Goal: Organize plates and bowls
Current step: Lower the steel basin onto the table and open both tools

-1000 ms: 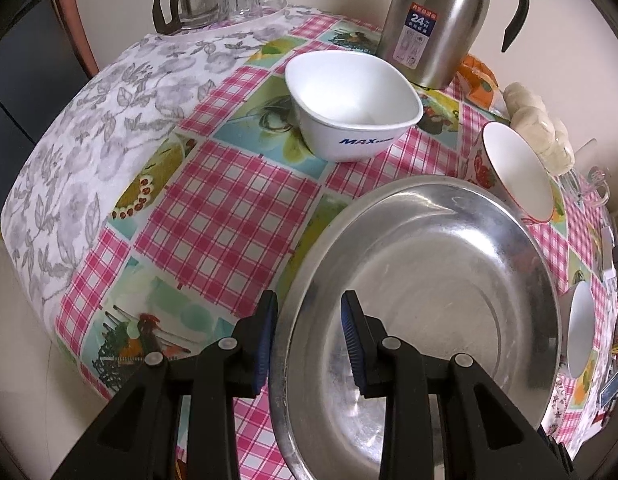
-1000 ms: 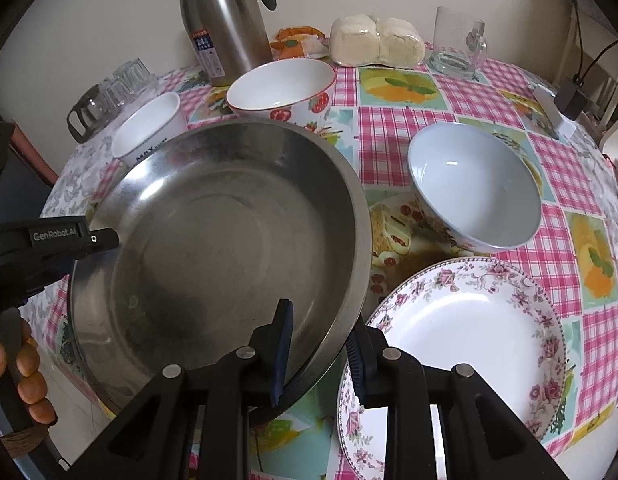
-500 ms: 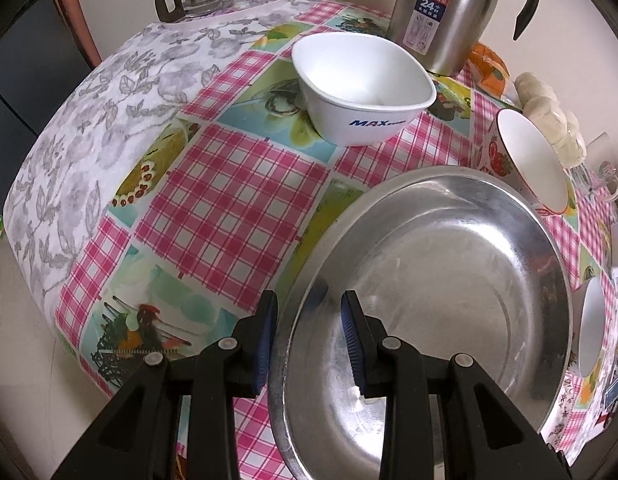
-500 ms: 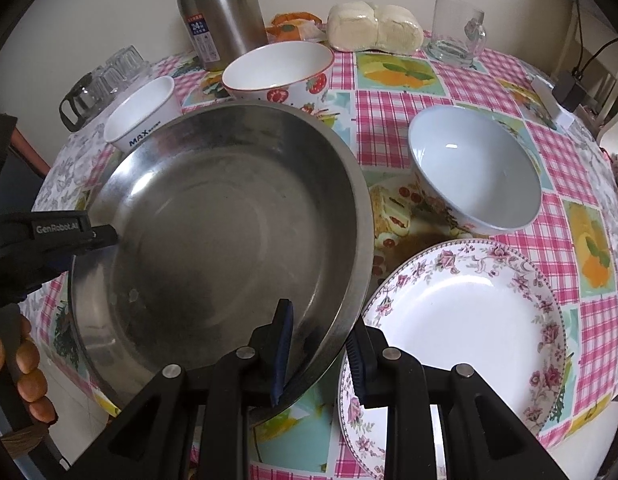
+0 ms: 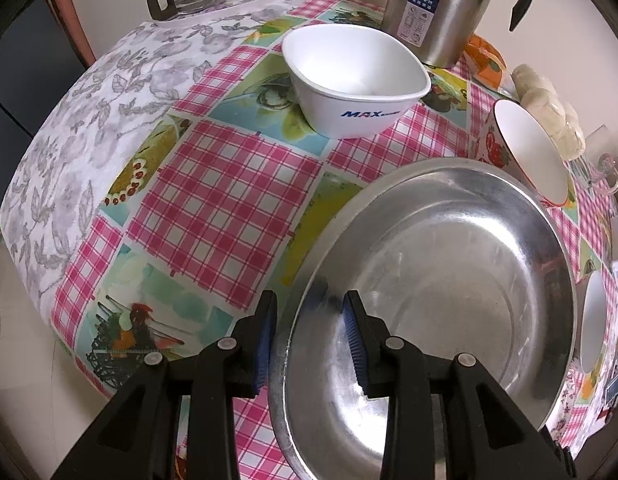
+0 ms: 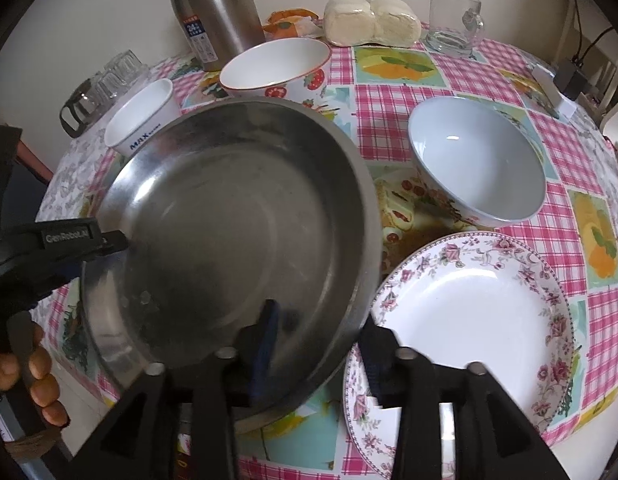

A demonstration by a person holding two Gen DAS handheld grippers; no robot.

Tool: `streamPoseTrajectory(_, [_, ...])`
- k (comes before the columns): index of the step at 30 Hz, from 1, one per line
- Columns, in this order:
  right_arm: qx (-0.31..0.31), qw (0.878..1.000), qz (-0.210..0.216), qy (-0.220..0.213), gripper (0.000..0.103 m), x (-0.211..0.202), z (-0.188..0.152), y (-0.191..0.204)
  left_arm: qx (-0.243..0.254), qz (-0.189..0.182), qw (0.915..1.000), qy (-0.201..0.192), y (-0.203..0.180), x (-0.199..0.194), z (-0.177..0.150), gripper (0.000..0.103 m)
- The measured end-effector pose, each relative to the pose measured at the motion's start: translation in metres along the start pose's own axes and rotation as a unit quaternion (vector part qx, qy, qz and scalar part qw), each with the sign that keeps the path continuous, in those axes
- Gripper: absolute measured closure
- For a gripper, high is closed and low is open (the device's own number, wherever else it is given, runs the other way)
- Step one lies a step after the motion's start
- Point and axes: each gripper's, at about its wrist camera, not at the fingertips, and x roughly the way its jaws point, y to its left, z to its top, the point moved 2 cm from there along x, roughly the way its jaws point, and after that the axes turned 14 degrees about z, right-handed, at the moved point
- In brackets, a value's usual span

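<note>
A wide steel basin [image 6: 237,216] is straddled at its near rim by the right gripper [image 6: 321,336], whose jaws have just been opening and now stand spread, one finger inside the bowl and the other outside it, the rim between them but no longer pinched. At the basin's nine-o'clock edge, as seen from the right wrist, the left gripper [image 5: 309,336] is set over the rim, its blue pads [image 5: 353,336] either side of the metal (a sliver of gap shows at the outer pad, so a firm pinch cannot be confirmed); a hand [image 6: 33,376] is seen at eight o'clock on its handle. The basin is set on a pink-checked tablecloth [image 5: 213,208]. A floral-rimmed plate [image 6: 469,320] is laid just beside the basin at four o'clock, its edge tucked under the right gripper's outer finger. A pale blue bowl [image 6: 477,168] is placed at two o'clock, a strawberry-patterned bowl [image 6: 277,68] at twelve, touching or nearly touching the basin's far rim, and a white square bowl [image 5: 355,80] at eleven. Behind them a steel thermos [image 6: 215,12], a glass mug [image 6: 453,20] and wrapped buns [image 6: 371,22] are lined along the wall.
</note>
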Motion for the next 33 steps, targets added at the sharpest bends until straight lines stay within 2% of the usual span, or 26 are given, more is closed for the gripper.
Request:
streamPoseTrajectory(2, [-0.006,1.0,-0.002,-0.005,0.05,-0.002,0.001,0.002,-0.001,-0.001,1.0,-0.001,0.001,-0.001,0.001,0.066])
streamPoseTrajectory(4, [-0.007,1.0,-0.001,-0.011,0.047,-0.003,0.003,0.002,-0.003,-0.003,1.0,-0.006,0.002,-0.003,0.002,0.059])
streamPoseTrajectory(10, [-0.004,0.999,-0.001,-0.033,0.041,-0.012,0.004,0.001,-0.008,-0.002,0.9998,-0.016,0.005,-0.01,0.004,0.048])
streamPoseTrajectory(14, [-0.003,0.999,0.0,-0.046,0.035,-0.015,0.005,0.002,-0.004,0.006,0.9997,-0.024,0.004,-0.013,0.005,0.045])
streamPoseTrajectory(18, [-0.014,0.998,-0.007,-0.058,0.029,-0.021,0.004,0.004,0.0,0.009,0.9994,-0.034,0.002,-0.016,0.006,0.03])
streamPoseTrajectory(21, [-0.019,0.998,-0.007,-0.066,0.025,-0.023,0.006,0.006,0.0,0.012,0.9992,-0.039,0.003,-0.016,0.007,0.028])
streamPoseTrajectory(26, [-0.03,0.997,-0.012,-0.074,0.021,-0.026,0.008,0.009,-0.007,0.014,0.9988,-0.047,0.006,-0.017,0.007,0.018])
streamPoseTrajectory(31, [-0.038,0.995,-0.015,-0.091,0.011,-0.031,0.01,0.012,-0.01,0.019,0.9976,-0.065,0.008,-0.021,0.008,0.016])
streamPoseTrajectory(33, [-0.038,0.994,-0.017,-0.097,0.0,-0.033,0.011,0.011,-0.014,0.017,0.9974,-0.069,0.009,-0.023,0.009,0.013])
